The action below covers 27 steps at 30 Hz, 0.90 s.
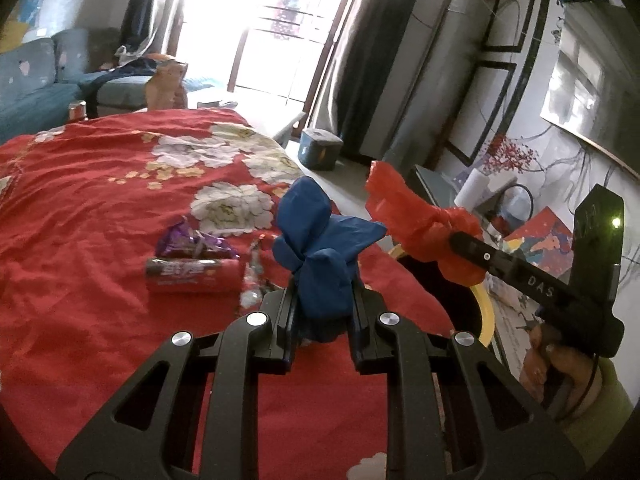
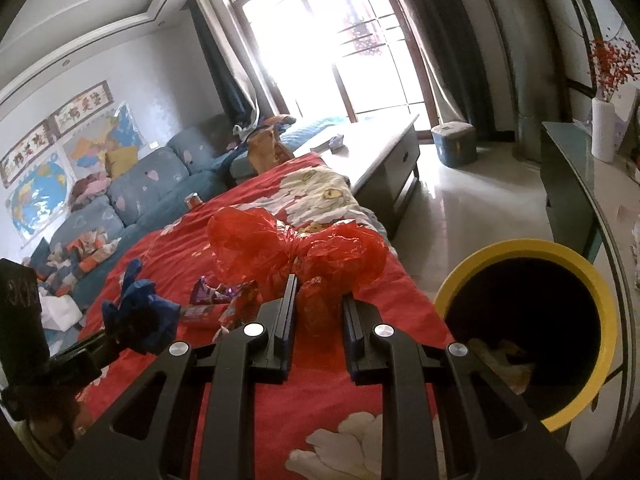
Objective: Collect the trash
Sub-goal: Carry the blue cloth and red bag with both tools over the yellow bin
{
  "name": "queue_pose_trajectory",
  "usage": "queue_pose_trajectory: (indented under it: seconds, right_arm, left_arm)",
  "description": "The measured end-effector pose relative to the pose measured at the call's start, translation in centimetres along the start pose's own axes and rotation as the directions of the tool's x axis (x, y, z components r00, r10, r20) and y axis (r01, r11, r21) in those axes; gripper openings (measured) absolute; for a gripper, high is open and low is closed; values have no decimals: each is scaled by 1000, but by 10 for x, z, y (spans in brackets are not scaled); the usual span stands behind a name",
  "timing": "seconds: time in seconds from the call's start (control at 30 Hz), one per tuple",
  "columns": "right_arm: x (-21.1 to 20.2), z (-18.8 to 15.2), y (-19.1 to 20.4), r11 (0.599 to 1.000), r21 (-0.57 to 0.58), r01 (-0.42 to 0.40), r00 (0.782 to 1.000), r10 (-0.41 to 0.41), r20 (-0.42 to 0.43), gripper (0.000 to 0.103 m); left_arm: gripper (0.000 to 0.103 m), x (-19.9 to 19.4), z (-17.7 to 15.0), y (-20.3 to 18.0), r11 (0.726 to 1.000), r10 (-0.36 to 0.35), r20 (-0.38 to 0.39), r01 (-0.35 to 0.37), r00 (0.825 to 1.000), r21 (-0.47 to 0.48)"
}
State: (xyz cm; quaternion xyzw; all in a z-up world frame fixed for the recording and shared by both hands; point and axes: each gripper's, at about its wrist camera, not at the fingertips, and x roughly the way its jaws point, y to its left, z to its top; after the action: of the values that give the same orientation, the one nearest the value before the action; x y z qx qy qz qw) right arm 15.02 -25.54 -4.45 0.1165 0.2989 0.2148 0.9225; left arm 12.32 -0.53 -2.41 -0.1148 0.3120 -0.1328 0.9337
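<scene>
Red floral cloth covers the desk [image 1: 80,208] — above it the left hand-held gripper [image 1: 320,312] pinches a crumpled blue plastic bag [image 1: 316,248], the right hand-held gripper [image 2: 318,316] a crinkled red plastic bag [image 2: 288,248], beside the yellow-rimmed black bin [image 2: 520,252]; snack wrappers [image 1: 192,256] lie beyond.

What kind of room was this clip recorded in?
Most likely a home living room: a blue sofa runs along the wall under world maps, and a low table stands before tall curtained windows. The red floral cloth covers the work surface.
</scene>
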Motion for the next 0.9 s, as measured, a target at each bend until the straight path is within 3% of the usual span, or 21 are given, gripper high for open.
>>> queue_pose_trajectory:
  seconds: [0.9]
  right_arm:
    - [-34,-9,-87,984,119,131,990,-137,37,19]
  left_arm:
    - [14,42,-3,-96,977,-91,-81,104,993,184]
